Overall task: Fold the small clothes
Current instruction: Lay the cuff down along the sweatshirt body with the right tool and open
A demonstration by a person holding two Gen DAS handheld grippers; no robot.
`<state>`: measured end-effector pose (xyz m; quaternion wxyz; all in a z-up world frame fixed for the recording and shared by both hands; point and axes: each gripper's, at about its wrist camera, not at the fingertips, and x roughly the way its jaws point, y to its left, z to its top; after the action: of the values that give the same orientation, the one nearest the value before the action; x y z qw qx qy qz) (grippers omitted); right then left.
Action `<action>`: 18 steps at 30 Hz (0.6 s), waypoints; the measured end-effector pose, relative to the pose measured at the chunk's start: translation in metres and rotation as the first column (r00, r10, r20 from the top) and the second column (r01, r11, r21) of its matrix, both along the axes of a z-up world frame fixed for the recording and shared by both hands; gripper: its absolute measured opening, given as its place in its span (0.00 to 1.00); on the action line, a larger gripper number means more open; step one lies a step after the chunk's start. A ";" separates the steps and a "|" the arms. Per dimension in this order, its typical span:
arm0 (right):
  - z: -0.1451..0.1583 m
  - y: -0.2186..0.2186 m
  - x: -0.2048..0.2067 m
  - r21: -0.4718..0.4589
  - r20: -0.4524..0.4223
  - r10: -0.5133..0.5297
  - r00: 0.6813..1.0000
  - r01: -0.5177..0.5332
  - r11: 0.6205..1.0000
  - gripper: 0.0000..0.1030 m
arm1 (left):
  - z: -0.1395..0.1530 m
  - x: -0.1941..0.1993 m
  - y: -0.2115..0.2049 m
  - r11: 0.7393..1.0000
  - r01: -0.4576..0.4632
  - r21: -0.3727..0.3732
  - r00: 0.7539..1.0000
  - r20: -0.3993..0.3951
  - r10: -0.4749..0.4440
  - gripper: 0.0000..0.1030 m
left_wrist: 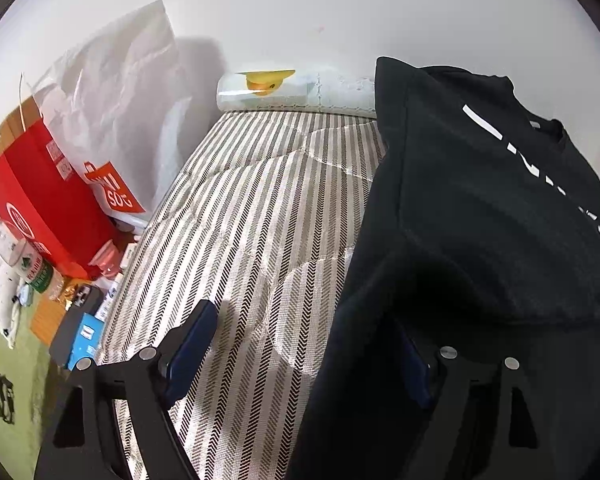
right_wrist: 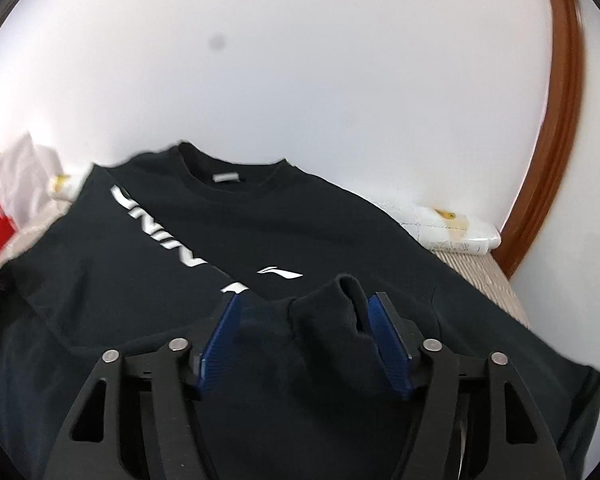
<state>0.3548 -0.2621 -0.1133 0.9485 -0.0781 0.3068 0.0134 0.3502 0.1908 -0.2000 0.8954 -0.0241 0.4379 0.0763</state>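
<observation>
Right gripper [right_wrist: 304, 336] nearest, jaws spread wide with a sleeve cuff [right_wrist: 332, 308] bunched loosely between the pads, not pinched. Left gripper [left_wrist: 300, 356] jaws gape too, one pad against the dark cloth. The black sweatshirt [right_wrist: 228, 264] lies on the striped mattress [left_wrist: 252, 208], collar pointing toward the far wall [right_wrist: 300, 80], length running away from us.
</observation>
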 end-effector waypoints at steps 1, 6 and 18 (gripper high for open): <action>-0.005 -0.002 0.011 -0.014 -0.023 -0.032 0.999 0.031 0.999 0.65 | 0.000 0.000 0.001 1.000 -0.001 -0.009 1.000 -0.001 0.001 0.81; -0.023 -0.029 0.029 0.048 -0.103 -0.049 0.994 0.054 0.997 0.25 | -0.001 0.000 0.001 1.000 0.000 -0.005 1.000 -0.001 0.000 0.81; -0.025 -0.034 -0.015 0.001 -0.070 0.084 0.994 -0.084 0.996 0.31 | -0.001 0.000 0.001 1.000 0.000 -0.007 1.000 -0.001 0.000 0.81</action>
<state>0.3402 -0.2964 -0.1380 0.9357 -0.0912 0.3361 0.0558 0.3505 0.1918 -0.2008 0.8951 -0.0272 0.4387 0.0751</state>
